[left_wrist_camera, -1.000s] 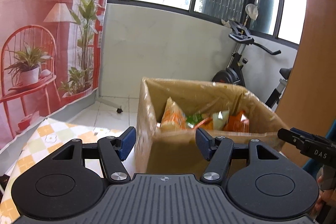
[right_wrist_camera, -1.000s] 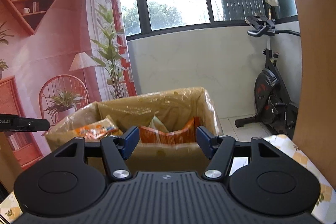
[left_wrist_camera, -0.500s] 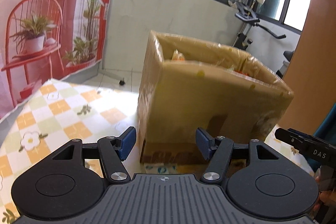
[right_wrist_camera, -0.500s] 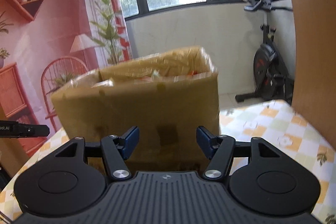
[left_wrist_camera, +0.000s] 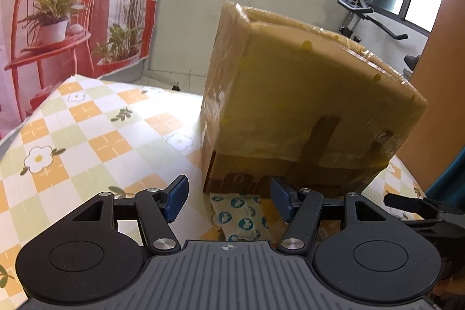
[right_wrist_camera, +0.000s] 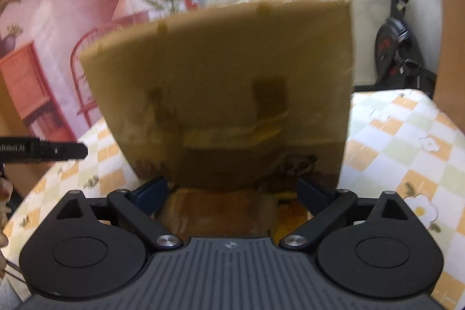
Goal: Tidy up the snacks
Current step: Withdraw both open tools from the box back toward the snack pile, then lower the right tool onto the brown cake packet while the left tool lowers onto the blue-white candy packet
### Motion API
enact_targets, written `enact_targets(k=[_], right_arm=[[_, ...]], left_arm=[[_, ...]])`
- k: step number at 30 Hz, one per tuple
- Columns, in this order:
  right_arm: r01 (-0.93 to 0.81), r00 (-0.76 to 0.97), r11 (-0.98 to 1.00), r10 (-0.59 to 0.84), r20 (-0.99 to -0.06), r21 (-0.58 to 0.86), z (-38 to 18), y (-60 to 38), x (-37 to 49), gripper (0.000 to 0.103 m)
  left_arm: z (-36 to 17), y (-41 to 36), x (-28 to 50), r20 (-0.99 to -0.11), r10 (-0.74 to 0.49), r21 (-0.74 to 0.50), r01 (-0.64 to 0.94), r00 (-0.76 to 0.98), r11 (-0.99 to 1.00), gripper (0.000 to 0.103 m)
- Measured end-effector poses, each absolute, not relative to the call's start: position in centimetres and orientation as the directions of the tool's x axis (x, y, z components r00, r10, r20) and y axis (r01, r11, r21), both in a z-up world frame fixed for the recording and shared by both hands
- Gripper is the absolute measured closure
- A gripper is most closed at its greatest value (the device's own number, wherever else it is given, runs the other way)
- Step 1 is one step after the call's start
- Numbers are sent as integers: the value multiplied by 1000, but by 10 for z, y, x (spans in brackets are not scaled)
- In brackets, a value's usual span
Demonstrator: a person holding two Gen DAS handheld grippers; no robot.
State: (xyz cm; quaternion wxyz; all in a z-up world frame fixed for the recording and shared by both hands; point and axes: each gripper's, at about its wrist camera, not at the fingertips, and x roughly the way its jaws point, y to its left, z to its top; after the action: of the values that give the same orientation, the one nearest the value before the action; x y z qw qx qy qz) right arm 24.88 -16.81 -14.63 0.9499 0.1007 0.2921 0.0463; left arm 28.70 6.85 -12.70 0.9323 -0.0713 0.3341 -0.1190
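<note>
left gripper (left_wrist_camera: pixel 228 199): spread, empty, over blue-dotted snack packet (left_wrist_camera: pixel 241 218) | right gripper (right_wrist_camera: pixel 231 192): jaws just opened wide, brown packet (right_wrist_camera: pixel 221 211) between, unpinched | cardboard box (left_wrist_camera: pixel 305 106) | writing: "Robot.AI" on left gripper

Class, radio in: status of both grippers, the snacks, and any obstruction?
Left gripper open over blue-dotted packet. Right gripper just opened wide over brown packet, not pressing it. Box stands close ahead of both.

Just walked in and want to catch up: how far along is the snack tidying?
Nothing is held. The left gripper hangs open over a white packet with blue dots. The right gripper, jaws just opened wide, frames a brownish packet. Both packets lie outside the cardboard box, whose contents are hidden.
</note>
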Motion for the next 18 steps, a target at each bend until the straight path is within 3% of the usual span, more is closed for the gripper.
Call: enact_targets(k=[13,18], right_arm=[[-103,721,992,125,-681,74,-187,-131,281,5],[-91,705,990,139,-696,106,-202,-134,283,7]], left_arm=[[-155,75,285,-657,-258,-236,131,709,963,38],[-160,73,284,-666,-261,-244,127,699,962,38]])
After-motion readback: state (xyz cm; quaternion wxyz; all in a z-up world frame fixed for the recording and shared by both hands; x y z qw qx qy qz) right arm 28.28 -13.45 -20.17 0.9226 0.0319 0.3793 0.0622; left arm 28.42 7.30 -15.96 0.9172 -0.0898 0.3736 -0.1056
